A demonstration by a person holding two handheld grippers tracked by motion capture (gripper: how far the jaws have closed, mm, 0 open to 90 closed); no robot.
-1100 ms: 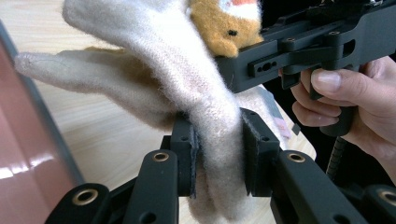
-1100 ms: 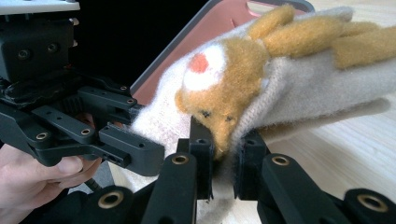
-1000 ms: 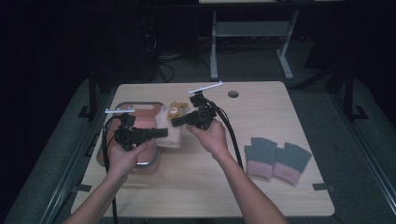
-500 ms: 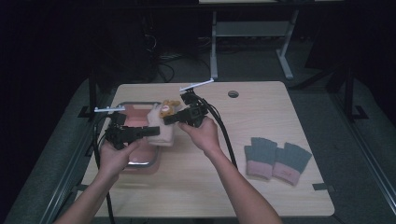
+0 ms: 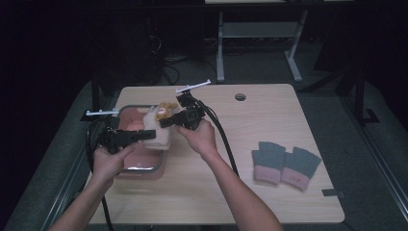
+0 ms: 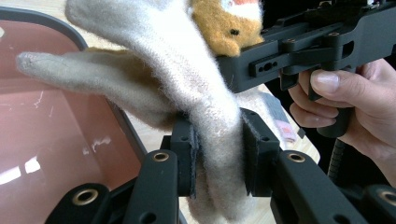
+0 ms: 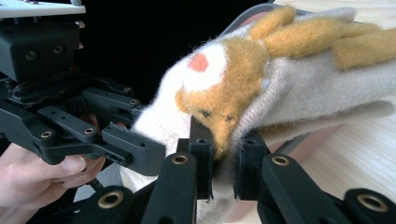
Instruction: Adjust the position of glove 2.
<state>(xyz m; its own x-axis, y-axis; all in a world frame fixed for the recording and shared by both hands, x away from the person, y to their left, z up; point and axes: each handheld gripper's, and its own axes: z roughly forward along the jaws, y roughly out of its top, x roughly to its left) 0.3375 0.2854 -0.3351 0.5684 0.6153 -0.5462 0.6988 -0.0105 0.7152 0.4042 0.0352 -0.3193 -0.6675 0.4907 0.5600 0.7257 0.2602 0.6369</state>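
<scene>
Holding a cream mitten [image 5: 160,130] up over the pink tray [image 5: 144,166], both hand-held grippers clamp it: left hand-held gripper [image 6: 218,156] on the cuff, right hand-held gripper [image 7: 223,165] by the bear patch. Looks soft, light, floppy w/ no stiffness; best gripped thru bunched fabric, edges slip.

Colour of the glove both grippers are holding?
The glove is cream wool with tan-orange fingers and an animal face with a red-orange spot; clearest in the right gripper view.

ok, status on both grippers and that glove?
Left gripper and right gripper both shut on cream glove. Glove held above pink tray. Grey gloves off to the side, nothing blocking.
</scene>
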